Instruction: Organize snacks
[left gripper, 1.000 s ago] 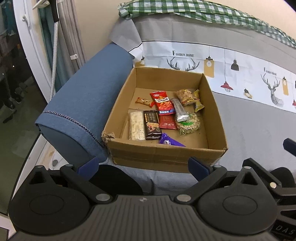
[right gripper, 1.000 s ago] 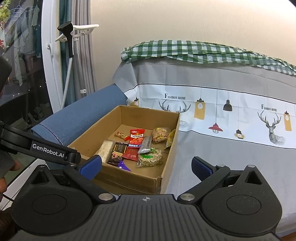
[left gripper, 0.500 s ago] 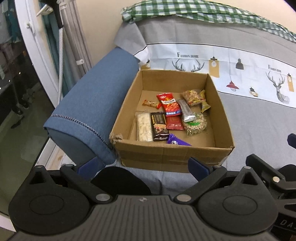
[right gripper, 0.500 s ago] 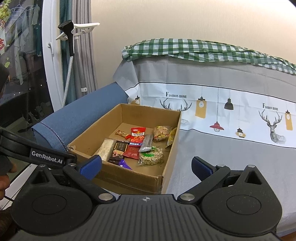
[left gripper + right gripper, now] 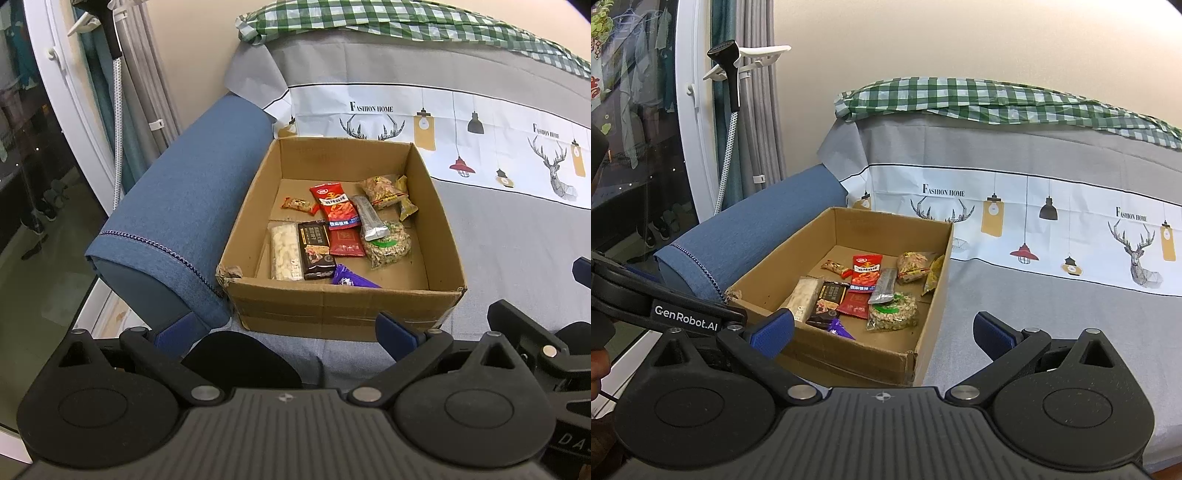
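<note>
Both grippers (fingers (image 5: 397, 330) spread, empty) face the snack-filled cardboard box (image 5: 343, 312).

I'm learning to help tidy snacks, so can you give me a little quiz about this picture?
1. True or false: the brown cardboard box sits on the grey printed sofa cover, beside the blue fabric armrest.
2. Which snack lies nearest the box's front wall? A) the purple foil wrapper B) the tall red packet C) the small orange candy bar
3. Fill in: the left gripper and right gripper are both ____ and hold nothing.

Key: 1 true; 2 A; 3 open.
</note>
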`<move>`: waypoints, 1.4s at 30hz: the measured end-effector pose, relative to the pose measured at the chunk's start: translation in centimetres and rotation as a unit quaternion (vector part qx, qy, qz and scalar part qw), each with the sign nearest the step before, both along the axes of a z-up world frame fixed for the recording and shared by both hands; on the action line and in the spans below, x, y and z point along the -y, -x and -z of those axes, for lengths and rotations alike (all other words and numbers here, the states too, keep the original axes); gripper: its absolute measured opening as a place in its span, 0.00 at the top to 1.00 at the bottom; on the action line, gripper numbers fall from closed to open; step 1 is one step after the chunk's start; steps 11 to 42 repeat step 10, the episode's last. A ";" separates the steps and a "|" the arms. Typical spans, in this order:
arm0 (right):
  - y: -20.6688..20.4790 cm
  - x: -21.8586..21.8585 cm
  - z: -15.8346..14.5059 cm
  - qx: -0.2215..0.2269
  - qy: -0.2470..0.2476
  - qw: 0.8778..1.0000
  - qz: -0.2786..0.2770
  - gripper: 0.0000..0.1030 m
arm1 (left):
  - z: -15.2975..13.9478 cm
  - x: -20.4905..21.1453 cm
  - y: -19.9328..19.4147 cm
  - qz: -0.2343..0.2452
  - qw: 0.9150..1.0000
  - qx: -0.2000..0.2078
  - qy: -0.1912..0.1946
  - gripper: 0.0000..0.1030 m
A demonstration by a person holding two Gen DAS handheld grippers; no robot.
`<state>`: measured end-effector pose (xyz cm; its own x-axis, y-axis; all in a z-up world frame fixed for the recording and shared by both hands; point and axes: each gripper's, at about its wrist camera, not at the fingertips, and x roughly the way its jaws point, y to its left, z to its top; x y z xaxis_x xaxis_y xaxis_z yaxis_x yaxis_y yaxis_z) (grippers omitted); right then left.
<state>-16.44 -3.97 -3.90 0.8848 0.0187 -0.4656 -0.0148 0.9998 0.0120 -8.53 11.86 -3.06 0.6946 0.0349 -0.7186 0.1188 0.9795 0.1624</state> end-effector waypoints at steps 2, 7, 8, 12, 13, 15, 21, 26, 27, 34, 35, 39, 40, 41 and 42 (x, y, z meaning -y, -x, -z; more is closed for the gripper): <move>0.0 0.0 -0.1 0.001 0.000 1.000 0.000 0.01 | 0.0 0.0 0.0 0.000 1.000 0.000 0.000 0.00; 0.0 0.1 -0.2 0.004 -0.002 1.000 0.000 0.01 | -0.1 -0.1 0.1 -0.003 1.000 0.006 0.001 0.00; 0.0 0.1 -0.2 0.005 -0.002 1.000 0.000 0.01 | -0.1 -0.1 0.1 -0.003 1.000 0.008 0.002 0.00; 0.0 0.1 -0.3 0.006 -0.005 1.000 -0.003 0.01 | -0.2 -0.2 0.1 -0.004 1.000 0.009 0.003 0.00; 0.0 0.1 -0.3 0.006 -0.005 1.000 -0.003 0.01 | -0.2 -0.2 0.1 -0.004 1.000 0.009 0.003 0.00; 0.0 0.1 -0.3 0.006 -0.005 1.000 -0.003 0.01 | -0.2 -0.2 0.1 -0.004 1.000 0.009 0.003 0.00; 0.0 0.1 -0.3 0.006 -0.005 1.000 -0.003 0.01 | -0.2 -0.2 0.1 -0.004 1.000 0.009 0.003 0.00; 0.0 0.1 -0.3 0.006 -0.005 1.000 -0.003 0.01 | -0.2 -0.2 0.1 -0.004 1.000 0.009 0.003 0.00; 0.0 0.1 -0.3 0.006 -0.005 1.000 -0.003 0.01 | -0.2 -0.2 0.1 -0.004 1.000 0.009 0.003 0.00; 0.0 0.1 -0.3 0.006 -0.005 1.000 -0.003 0.01 | -0.2 -0.2 0.1 -0.004 1.000 0.009 0.003 0.00; 0.0 0.1 -0.3 0.006 -0.005 1.000 -0.003 0.01 | -0.2 -0.2 0.1 -0.004 1.000 0.009 0.003 0.00; 0.0 0.1 -0.3 0.006 -0.005 1.000 -0.003 0.01 | -0.2 -0.2 0.1 -0.004 1.000 0.009 0.003 0.00; 0.0 0.1 -0.3 0.006 -0.005 1.000 -0.003 0.01 | -0.2 -0.2 0.1 -0.004 1.000 0.009 0.003 0.00; 0.0 0.1 -0.3 0.006 -0.005 1.000 -0.003 0.01 | -0.2 -0.2 0.1 -0.004 1.000 0.009 0.003 0.00; 0.0 0.1 -0.3 0.006 -0.005 1.000 -0.003 0.01 | -0.2 -0.2 0.1 -0.004 1.000 0.009 0.003 0.00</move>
